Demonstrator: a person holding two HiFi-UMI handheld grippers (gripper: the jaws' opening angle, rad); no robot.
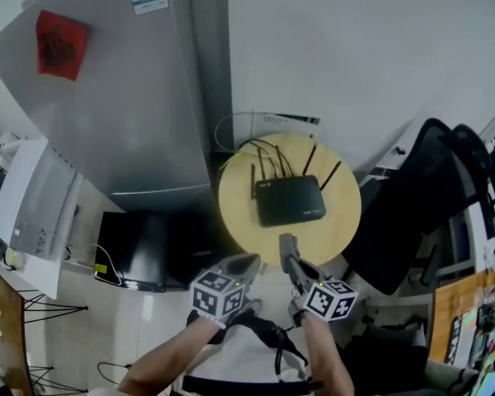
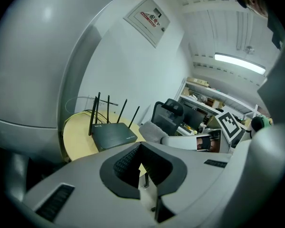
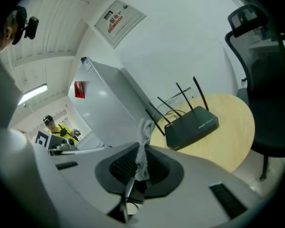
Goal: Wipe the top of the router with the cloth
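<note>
The right gripper point(image 1: 290, 258) is gripping a pale cloth point(image 3: 143, 146), its jaws clamped on the lower part while the rest is standing up in a twisted strip above them. The left gripper point(image 1: 246, 261) is hovering just beside it with its jaws together and empty. Both are hanging at the near edge of a round yellow table point(image 1: 239, 200), apart from the black router point(image 1: 290, 199), which is lying flat near the middle of the tabletop. The router's antennas point(image 1: 309, 160) are sticking up along its far side, and thin cables point(image 1: 268, 147) are looping behind them toward the wall.

A tall grey fridge point(image 1: 140, 97) is standing just beside the table on the left, with a red paper point(image 1: 60, 44) stuck to its door. A black office chair point(image 1: 421, 196) is crowding the table's right edge. A dark box point(image 1: 140, 250) is sitting on the floor by the fridge's foot. In the right gripper view a person in yellow point(image 3: 57, 129) is standing well back, beyond the fridge.
</note>
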